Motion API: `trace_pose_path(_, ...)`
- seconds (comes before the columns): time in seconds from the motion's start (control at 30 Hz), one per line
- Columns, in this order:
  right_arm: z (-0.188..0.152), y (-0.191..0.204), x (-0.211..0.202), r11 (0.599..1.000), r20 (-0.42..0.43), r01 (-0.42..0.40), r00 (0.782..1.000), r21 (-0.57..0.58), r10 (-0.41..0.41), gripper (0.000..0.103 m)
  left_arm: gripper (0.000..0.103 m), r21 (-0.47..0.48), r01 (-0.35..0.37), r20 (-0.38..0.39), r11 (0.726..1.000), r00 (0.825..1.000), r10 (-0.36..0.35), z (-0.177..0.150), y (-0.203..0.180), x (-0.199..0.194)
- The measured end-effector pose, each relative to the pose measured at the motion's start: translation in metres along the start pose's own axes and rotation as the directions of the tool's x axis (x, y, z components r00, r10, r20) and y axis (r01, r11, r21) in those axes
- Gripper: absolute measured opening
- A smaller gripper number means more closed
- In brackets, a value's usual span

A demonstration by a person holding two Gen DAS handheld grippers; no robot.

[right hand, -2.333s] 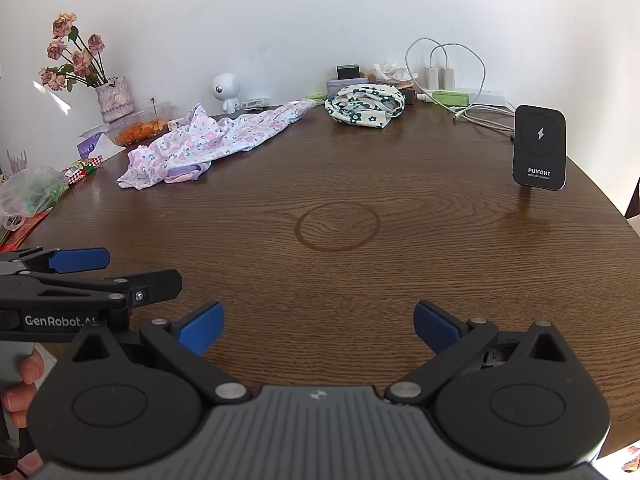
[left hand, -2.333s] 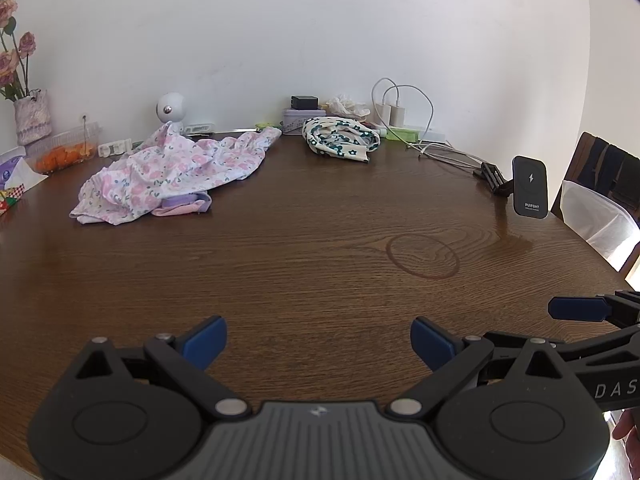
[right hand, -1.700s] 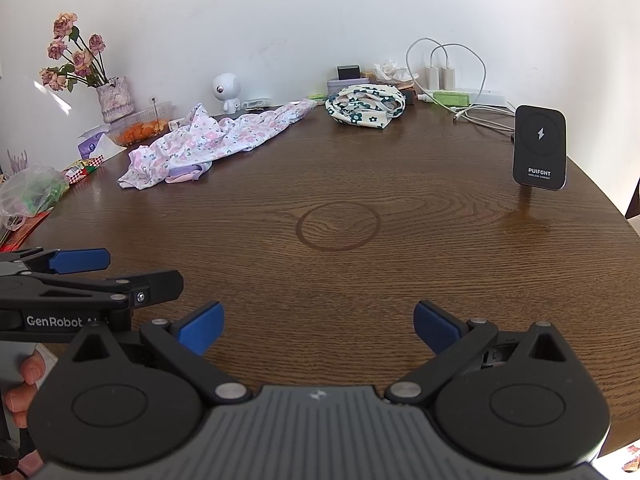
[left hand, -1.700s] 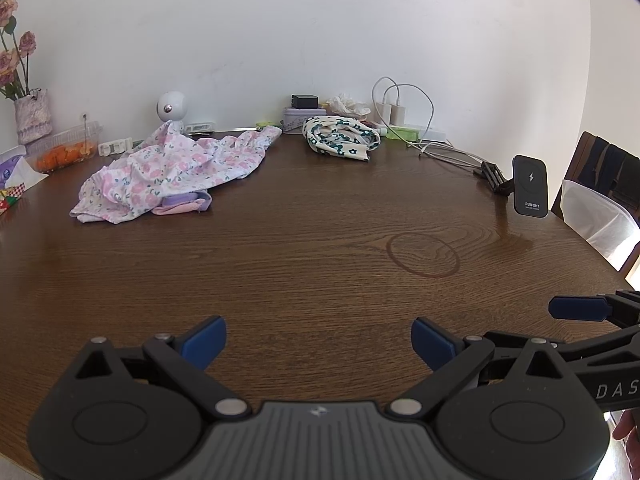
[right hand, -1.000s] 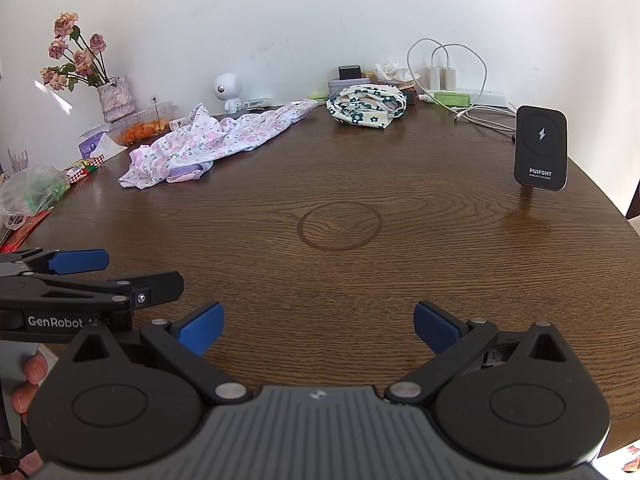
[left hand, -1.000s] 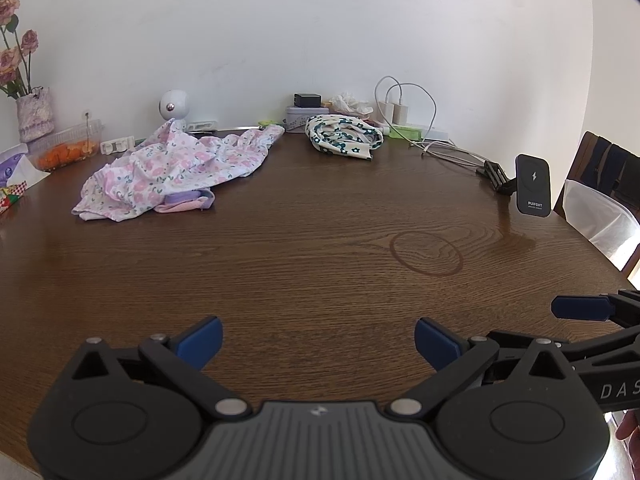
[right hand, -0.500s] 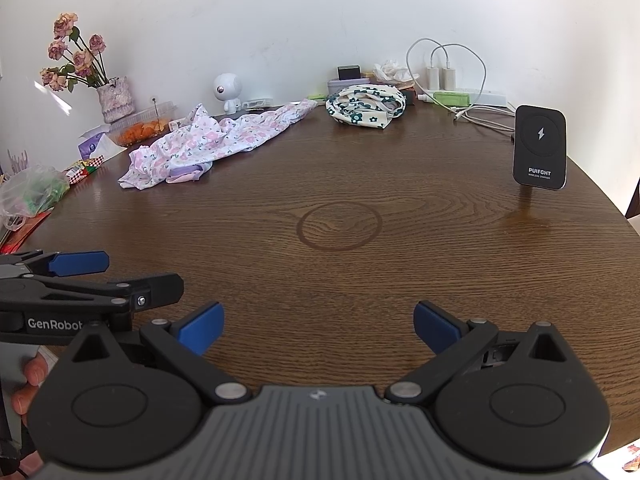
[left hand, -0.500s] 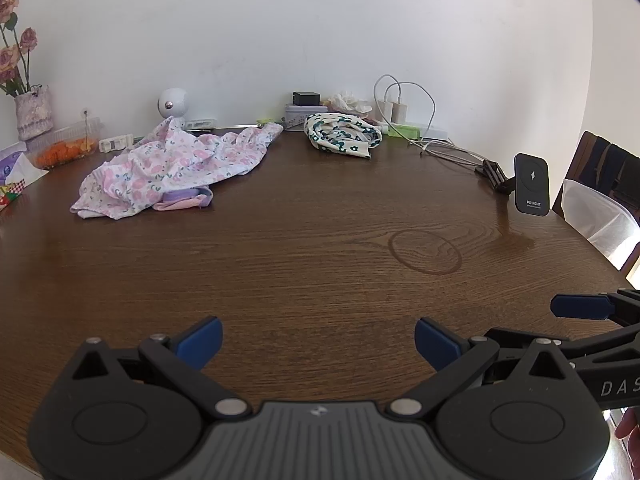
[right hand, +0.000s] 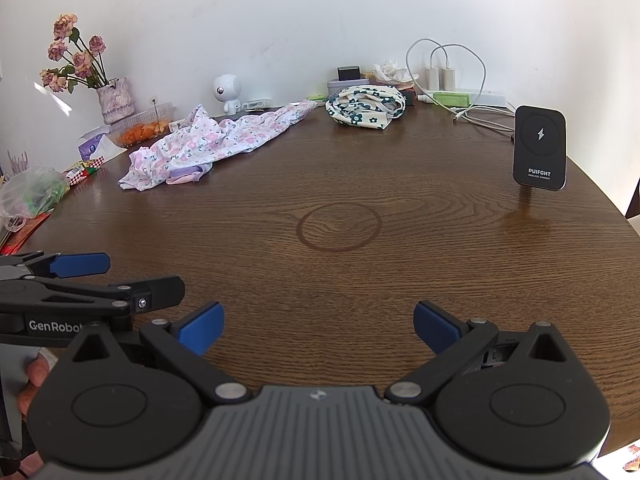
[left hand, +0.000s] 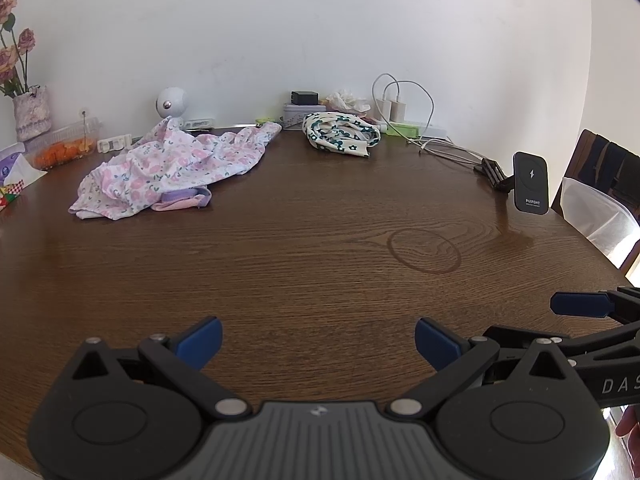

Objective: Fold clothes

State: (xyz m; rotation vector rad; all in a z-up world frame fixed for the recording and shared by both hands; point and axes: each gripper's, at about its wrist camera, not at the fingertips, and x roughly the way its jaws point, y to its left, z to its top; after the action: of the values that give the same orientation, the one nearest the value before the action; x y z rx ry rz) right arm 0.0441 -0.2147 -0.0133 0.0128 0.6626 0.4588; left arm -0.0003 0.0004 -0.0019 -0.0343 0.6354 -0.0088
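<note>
Both my grippers, left (left hand: pixel 316 338) and right (right hand: pixel 318 322), gape wide and empty at the table's (left hand: pixel 320 248) near edge. The pink garment (left hand: pixel 168 168) lies crumpled toward the far left edge, long axis running to the back (left gripper nearer, I judge).

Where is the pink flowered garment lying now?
The pink flowered garment lies crumpled at the far left of the brown wooden table, before the small white round camera.

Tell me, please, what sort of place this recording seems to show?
Probably a home dining or living room: a round wooden table against a white wall holds a pink floral garment, a vase of dried roses and a plugged-in power strip.
</note>
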Motion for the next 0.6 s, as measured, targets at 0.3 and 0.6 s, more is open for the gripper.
trace_pose_path(0.3,0.0008,-0.0005,-0.0005,1.000,0.002,-0.001,1.000,0.001,0.001,0.103,0.103,0.000,0.000,0.003,1.000,1.000,0.000,0.0011,0.0007,-0.0006)
trace_pose_path(0.6,0.0010,-0.0008,0.0000,1.000,0.002,-0.003,1.000,0.001,0.003,0.103,0.103,-0.001,0.000,0.002,1.000,1.000,0.000,0.0017,0.0005,0.0000)
